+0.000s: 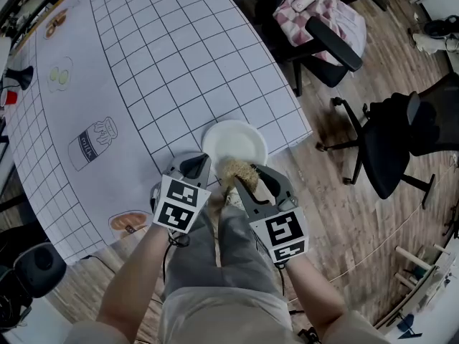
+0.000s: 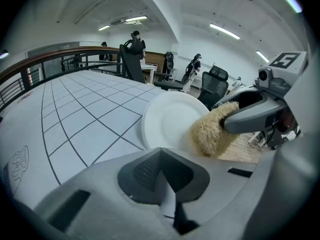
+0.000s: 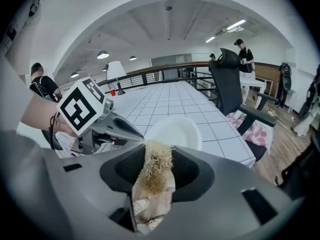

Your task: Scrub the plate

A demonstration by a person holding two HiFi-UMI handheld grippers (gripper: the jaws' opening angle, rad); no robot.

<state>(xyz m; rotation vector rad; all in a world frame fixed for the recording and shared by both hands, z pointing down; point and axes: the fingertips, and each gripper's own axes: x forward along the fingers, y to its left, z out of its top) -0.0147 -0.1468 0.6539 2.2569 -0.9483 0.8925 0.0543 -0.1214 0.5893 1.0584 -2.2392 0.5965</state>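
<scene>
A round white plate (image 1: pixel 233 140) lies at the near edge of the gridded table (image 1: pixel 143 63). My right gripper (image 1: pixel 240 174) is shut on a tan fibrous scrubber (image 1: pixel 232 169), whose tuft sits at the plate's near rim. In the right gripper view the scrubber (image 3: pixel 156 169) sticks up between the jaws, with the plate (image 3: pixel 175 131) just beyond. My left gripper (image 1: pixel 199 165) is beside the plate's near left rim, its jaws closed with nothing in them. The left gripper view shows the plate (image 2: pixel 167 116) ahead and the scrubber (image 2: pixel 212 129) over its right side.
The table's edge runs right behind the plate, with wooden floor beyond. A black office chair (image 1: pixel 380 142) stands to the right, and another with a pink checked cloth (image 1: pixel 323 20) is farther back. Printed pictures mark the table sheet on the left.
</scene>
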